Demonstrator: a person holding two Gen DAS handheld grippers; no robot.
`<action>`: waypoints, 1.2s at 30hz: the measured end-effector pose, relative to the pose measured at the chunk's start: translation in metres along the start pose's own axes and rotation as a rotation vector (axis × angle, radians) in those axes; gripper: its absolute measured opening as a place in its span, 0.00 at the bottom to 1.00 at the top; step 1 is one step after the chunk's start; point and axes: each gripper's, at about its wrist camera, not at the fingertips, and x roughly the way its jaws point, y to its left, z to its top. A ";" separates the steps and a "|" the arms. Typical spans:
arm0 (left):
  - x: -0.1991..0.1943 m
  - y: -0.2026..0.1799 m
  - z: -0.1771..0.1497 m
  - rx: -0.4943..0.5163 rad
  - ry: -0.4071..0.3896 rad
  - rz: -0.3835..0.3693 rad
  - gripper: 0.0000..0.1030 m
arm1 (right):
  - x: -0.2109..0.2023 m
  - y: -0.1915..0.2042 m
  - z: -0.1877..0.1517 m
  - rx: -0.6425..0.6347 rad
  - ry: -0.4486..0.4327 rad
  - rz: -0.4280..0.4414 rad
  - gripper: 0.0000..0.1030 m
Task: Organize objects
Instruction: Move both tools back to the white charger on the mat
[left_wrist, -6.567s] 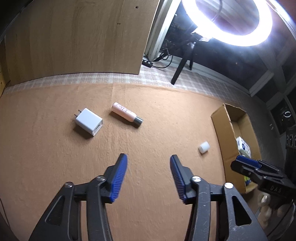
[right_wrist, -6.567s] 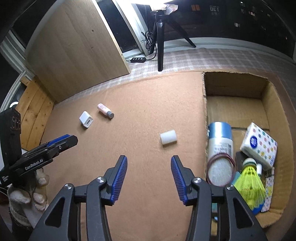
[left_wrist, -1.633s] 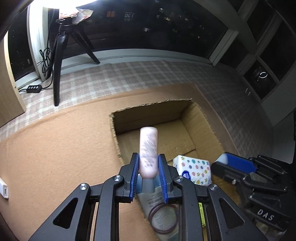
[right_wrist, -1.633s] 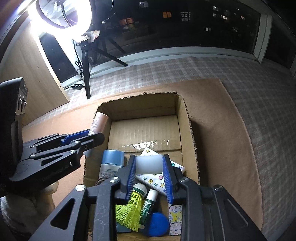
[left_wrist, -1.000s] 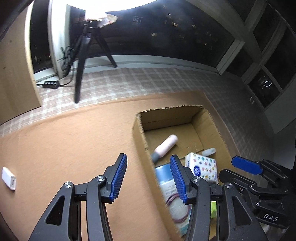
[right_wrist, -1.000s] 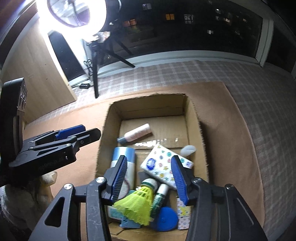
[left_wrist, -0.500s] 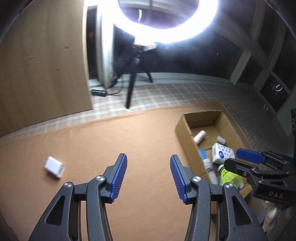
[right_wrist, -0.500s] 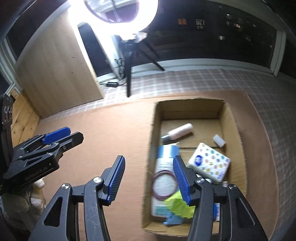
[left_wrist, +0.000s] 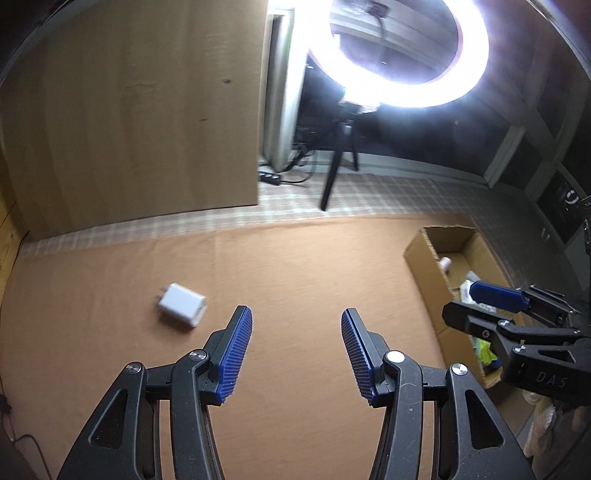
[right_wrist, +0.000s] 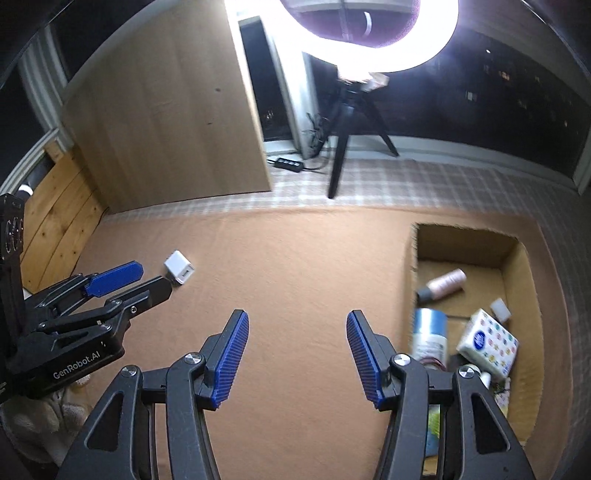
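Left wrist view first: the left gripper (left_wrist: 295, 350) hangs over a tan, felt-like mat (left_wrist: 295, 266), its ribbed blue pads (left_wrist: 236, 354) set well apart with nothing between them. Just up and left of those pads, a white, boxy charger (left_wrist: 182, 310) with rounded corners lies flat on the mat, its metal prongs pointing to the upper left. At the right edge of the frame stands an open corrugated cardboard box (left_wrist: 424, 273), rough along its cut rim.

From the right wrist view, the right gripper (right_wrist: 297, 352) is likewise released, black arms spread and the ridged blue pads (right_wrist: 364, 354) gripping nothing. At the right of the frame the box holds a pale pink bottle (right_wrist: 445, 282) with a grey cap, a light-blue cylinder (right_wrist: 430, 332), a spotted white packet (right_wrist: 487, 341) and a small white cap (right_wrist: 500, 309). A bright ring light (right_wrist: 369, 44) on a black tripod (right_wrist: 343, 147) glares at the top, beside a smooth wooden panel (right_wrist: 166, 122). Checked fabric (right_wrist: 443, 181) lies beyond the mat.
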 end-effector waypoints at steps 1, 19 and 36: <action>-0.001 0.007 -0.001 -0.009 0.001 0.004 0.53 | 0.002 0.005 0.002 -0.005 -0.001 -0.001 0.50; -0.018 0.130 0.011 -0.109 -0.016 0.103 0.56 | 0.046 0.070 0.046 -0.088 -0.007 0.002 0.53; 0.072 0.175 -0.007 -0.222 0.141 -0.056 0.59 | 0.169 0.102 0.066 -0.013 0.242 0.230 0.55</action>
